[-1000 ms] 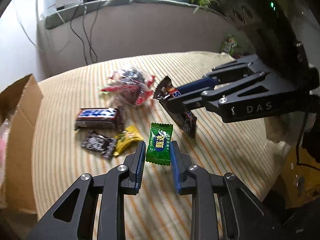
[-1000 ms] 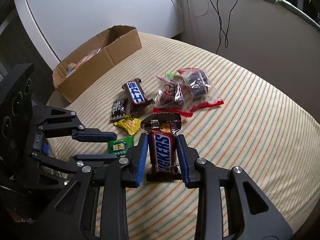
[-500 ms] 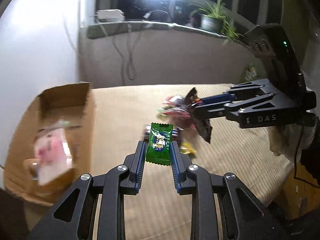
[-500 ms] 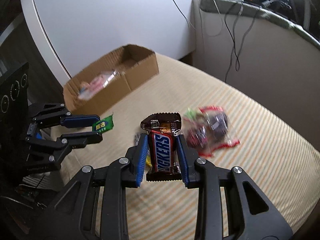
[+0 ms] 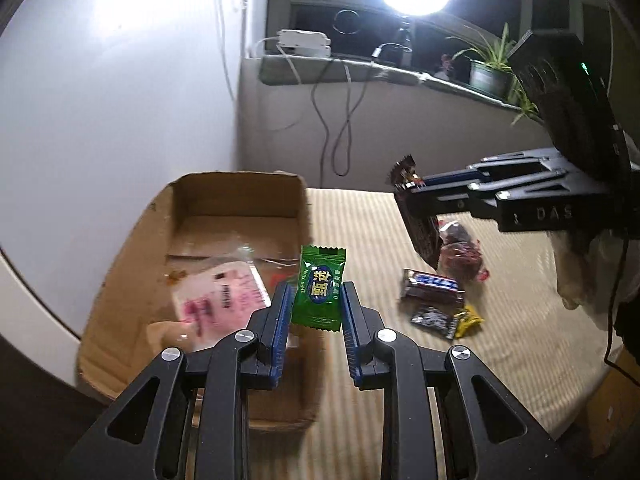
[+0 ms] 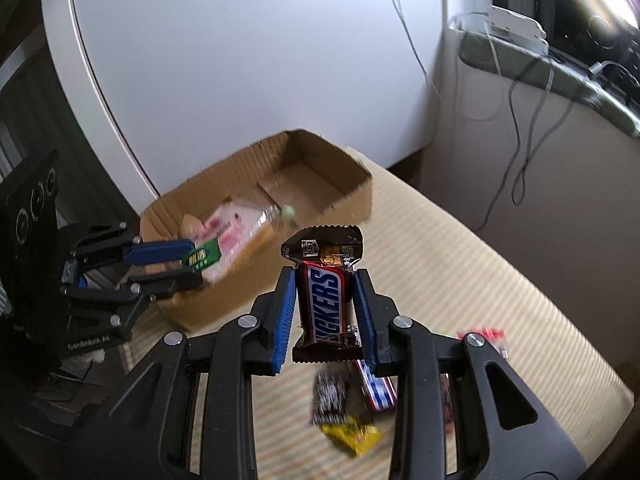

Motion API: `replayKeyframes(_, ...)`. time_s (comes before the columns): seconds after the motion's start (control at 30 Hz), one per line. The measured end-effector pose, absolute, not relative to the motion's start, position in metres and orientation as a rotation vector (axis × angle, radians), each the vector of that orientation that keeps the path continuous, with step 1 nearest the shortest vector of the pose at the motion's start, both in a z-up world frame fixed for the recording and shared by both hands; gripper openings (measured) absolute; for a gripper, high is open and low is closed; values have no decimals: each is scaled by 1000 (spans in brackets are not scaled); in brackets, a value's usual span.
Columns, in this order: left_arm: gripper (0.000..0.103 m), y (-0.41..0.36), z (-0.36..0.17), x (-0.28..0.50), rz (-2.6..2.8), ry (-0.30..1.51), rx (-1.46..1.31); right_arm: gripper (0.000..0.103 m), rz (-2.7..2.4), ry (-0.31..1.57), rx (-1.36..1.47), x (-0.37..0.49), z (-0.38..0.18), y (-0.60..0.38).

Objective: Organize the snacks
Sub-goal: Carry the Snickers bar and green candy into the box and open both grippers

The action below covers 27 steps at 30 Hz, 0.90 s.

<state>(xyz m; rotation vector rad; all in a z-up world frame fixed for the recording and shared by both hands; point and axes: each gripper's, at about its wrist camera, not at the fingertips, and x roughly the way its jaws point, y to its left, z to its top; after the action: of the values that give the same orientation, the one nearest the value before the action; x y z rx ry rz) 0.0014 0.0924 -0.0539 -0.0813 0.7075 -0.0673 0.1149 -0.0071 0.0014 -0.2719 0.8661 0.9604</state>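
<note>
Striped desk, covered in a pale lined cloth, lies below both claws. Cardboard box, open at the top, sits at the desk's edge, ahead of and below the left claw; in the right wrist view the same box lies ahead and to the left of the right claw.

Pink-and-white packet lies inside the box, just left of the left claw's fingers; it appears blurred in the right wrist view.

Left claw is clenched on a green candy packet, held upright between the blue pads, over the near right part of the box. From the right wrist view the packet shows at the tip of that claw, in front of the box's near wall.

Right claw grips a Snickers bar by its long sides, the bar upright with its crimped top end above the fingertips. In the left wrist view the bar hangs down from the claw, above the desk and to the right of the box.

Loose snacks on the desk, below and behind the right claw: a clear bag of red sweets, a blue-labelled bar, a black-and-white packet, and a yellow packet touching it.
</note>
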Motion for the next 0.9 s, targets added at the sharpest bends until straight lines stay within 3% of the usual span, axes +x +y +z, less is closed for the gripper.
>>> replayKeyframes(0.9, 23, 126, -64, 13, -15, 725, -105, 30, 1039, 891, -298, 156, -16, 99)
